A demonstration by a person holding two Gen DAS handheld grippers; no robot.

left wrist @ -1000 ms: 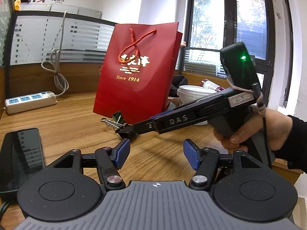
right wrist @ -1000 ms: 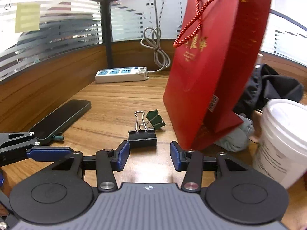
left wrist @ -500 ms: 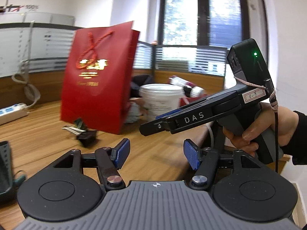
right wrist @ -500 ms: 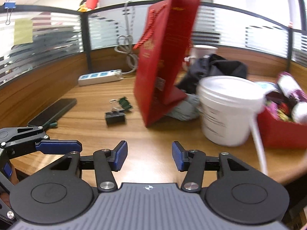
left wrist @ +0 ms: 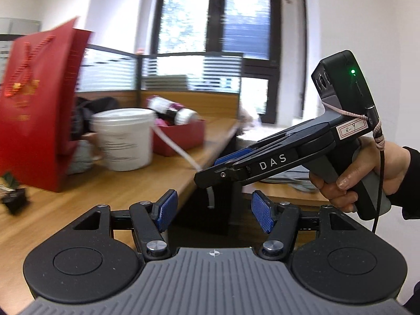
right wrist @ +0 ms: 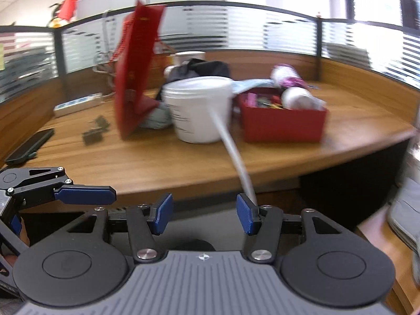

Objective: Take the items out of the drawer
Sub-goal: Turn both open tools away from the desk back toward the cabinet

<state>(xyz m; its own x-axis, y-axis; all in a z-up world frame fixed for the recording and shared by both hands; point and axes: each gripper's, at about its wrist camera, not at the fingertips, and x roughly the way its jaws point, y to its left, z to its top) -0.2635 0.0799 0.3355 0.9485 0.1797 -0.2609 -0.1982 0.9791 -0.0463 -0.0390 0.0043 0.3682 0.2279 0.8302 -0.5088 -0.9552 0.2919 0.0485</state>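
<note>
- The left gripper (left wrist: 214, 211) hangs over the desk edge (left wrist: 181, 183), blue pads spread wide with nothing between them.
- The right gripper (right wrist: 204, 216) is just as wide apart and empty, held in a hand (left wrist: 367, 173) off the desk.
- No drawer shows in either view.
- On the desk stand a red gift bag (right wrist: 136, 68), a white bucket (right wrist: 199, 110) and a red box (right wrist: 283, 123), all blurred.

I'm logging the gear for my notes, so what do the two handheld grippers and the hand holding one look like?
Both grippers, left gripper and right gripper, are black with blue ribbed pads and grey ribbed bodies. The right one shows white DAS lettering, a handwritten label, a green light and a black cable. The hand is bare, with a dark sleeve.
</note>
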